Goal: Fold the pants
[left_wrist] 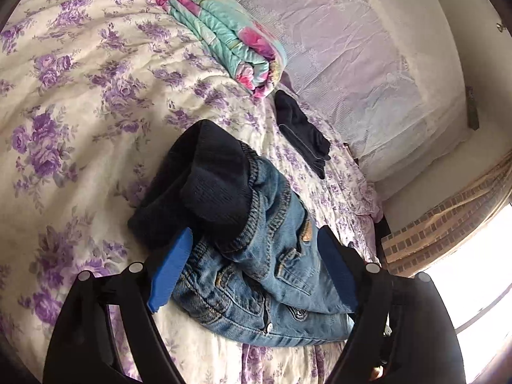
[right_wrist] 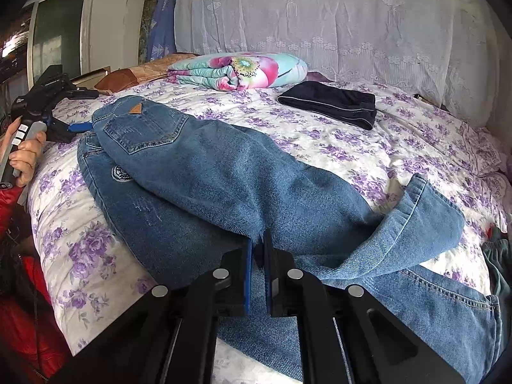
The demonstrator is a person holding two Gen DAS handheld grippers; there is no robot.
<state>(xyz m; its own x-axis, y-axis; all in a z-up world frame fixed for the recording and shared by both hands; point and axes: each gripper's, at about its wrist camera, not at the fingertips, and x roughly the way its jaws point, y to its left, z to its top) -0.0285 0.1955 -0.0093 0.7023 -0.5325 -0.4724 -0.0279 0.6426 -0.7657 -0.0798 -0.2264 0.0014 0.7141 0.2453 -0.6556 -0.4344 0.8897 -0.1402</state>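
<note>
My left hand-held gripper (left_wrist: 256,268) is spread wide over the waistband end of the jeans (right_wrist: 224,172) on the bed (left_wrist: 80,102), gripping nothing. Right hand-held gripper (right_wrist: 258,246) is pinched narrow on a mid-leg denim edge. Legs stacked lengthwise, cuff flopped over — cross folds left. Thick stiff denim, dark fleecy lining.

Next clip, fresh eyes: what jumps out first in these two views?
The blue jeans sprawl across the purple-flowered bedspread, one leg end flipped over, with the right claw nearly shut on the denim. At the waist end, the left claw stands open around the waistband. Behind lie a rolled turquoise floral quilt and folded dark pants.
</note>
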